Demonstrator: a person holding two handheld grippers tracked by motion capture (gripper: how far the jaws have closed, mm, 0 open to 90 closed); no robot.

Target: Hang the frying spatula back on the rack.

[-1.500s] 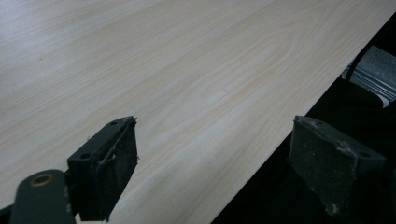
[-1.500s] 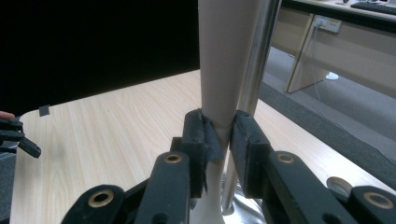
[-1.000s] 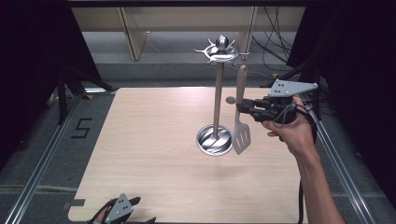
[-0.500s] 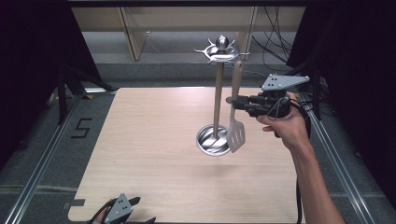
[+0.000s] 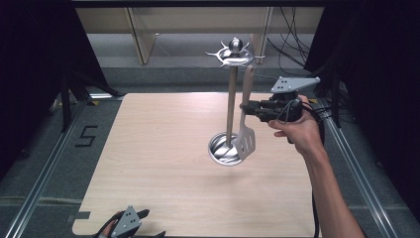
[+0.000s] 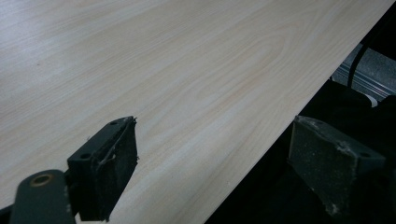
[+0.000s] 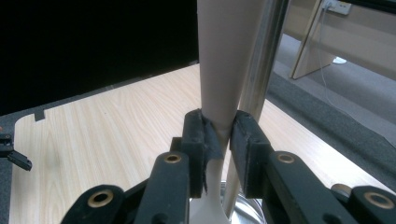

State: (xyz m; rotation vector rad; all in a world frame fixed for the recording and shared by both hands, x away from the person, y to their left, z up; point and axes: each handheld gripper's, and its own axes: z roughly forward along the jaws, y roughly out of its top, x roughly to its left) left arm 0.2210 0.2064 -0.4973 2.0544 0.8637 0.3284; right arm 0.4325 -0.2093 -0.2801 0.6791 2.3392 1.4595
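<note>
Your right tool [image 5: 246, 107] pinches spatula [image 5: 245, 140] handle, upright beside rack pole [image 5: 231, 106], so top can catch hook [image 5: 256, 58]. Left tool [image 6: 210, 154] spread wide, idle at bench [image 5: 163, 148] edge.

Right gripper [image 5: 246, 106] raised above the tabletop's right half, jaws clamped; left gripper [image 5: 130, 224] at the near edge, jaws apart.

The left hand-held gripper [image 6: 212, 172] hangs over the pale wooden table [image 6: 177, 70] at its edge, jaws spread wide apart.
</note>
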